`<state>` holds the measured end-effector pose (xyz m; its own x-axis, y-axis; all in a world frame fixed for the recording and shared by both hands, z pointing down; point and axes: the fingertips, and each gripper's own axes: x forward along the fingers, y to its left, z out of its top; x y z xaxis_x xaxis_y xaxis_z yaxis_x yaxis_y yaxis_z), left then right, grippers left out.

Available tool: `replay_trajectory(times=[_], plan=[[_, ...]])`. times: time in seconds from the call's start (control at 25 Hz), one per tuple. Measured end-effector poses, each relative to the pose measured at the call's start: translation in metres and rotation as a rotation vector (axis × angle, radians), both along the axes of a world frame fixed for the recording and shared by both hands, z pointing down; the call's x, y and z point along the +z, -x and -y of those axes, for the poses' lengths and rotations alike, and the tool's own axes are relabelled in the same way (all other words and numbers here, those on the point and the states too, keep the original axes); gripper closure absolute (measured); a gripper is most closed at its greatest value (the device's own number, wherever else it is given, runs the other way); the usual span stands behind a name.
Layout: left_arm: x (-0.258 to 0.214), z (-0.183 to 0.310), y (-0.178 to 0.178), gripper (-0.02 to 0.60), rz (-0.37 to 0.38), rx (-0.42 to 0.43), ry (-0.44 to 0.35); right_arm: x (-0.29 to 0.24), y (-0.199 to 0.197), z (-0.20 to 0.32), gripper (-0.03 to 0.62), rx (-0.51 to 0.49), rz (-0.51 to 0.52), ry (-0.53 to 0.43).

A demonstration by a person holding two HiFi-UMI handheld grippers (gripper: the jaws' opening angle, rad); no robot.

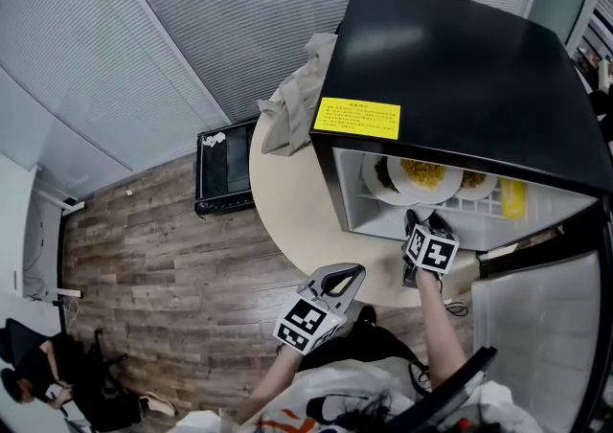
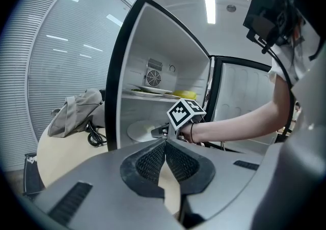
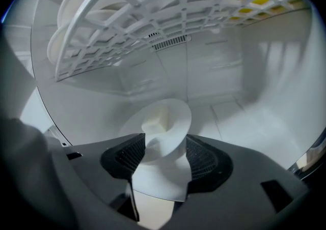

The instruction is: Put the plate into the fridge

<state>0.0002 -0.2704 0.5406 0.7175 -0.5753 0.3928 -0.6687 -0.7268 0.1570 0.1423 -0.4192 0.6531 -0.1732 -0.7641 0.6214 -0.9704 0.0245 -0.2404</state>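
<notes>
- Your right gripper (image 3: 162, 156) reaches into the lower compartment of the open fridge (image 1: 460, 67). Its jaws are spread, one pad on each side of the near rim of the white plate (image 3: 173, 117); neither pad can be seen to press on it.
- The plate lies flat on the fridge floor, under the white grid shelf (image 3: 127, 30), and carries a pale lump (image 3: 153, 121) near its middle.
- Your left gripper (image 2: 165, 159) is held outside the fridge, above the edge of the round worktop (image 1: 287, 192). Its jaws are pressed together with nothing between the pads.
- On the grid shelf above stand two plates of food (image 1: 421, 177), with a yellow item (image 1: 513, 199) beside them to the right in the head view.
- The fridge door (image 1: 536, 326) is swung open on your right.
- A grey bag (image 1: 297, 96) sits on the worktop to the left of the fridge in the head view.
</notes>
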Motion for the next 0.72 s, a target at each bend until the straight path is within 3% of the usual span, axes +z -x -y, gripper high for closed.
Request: replay_trajectory(times=[0.04,0.16,0.36,0.72], plan=[[0.000,0.000,0.000,0.569,0.001,0.002,0.001,-0.001,-0.003,0.001,0.328,-0.002,-0.055,-0.005],[0.000,0.000,0.000,0.571,0.000,0.002,0.000,-0.007,-0.007,0.003,0.315,-0.042,-0.198,-0.037],[-0.002,0.000,0.003,0.571,-0.001,-0.003,-0.005,-0.009,-0.001,0.001,0.315,-0.032,-0.118,-0.043],[-0.004,-0.003,0.007,0.571,-0.003,-0.004,-0.011,-0.024,-0.004,-0.009,0.316,-0.001,-0.078,-0.069]])
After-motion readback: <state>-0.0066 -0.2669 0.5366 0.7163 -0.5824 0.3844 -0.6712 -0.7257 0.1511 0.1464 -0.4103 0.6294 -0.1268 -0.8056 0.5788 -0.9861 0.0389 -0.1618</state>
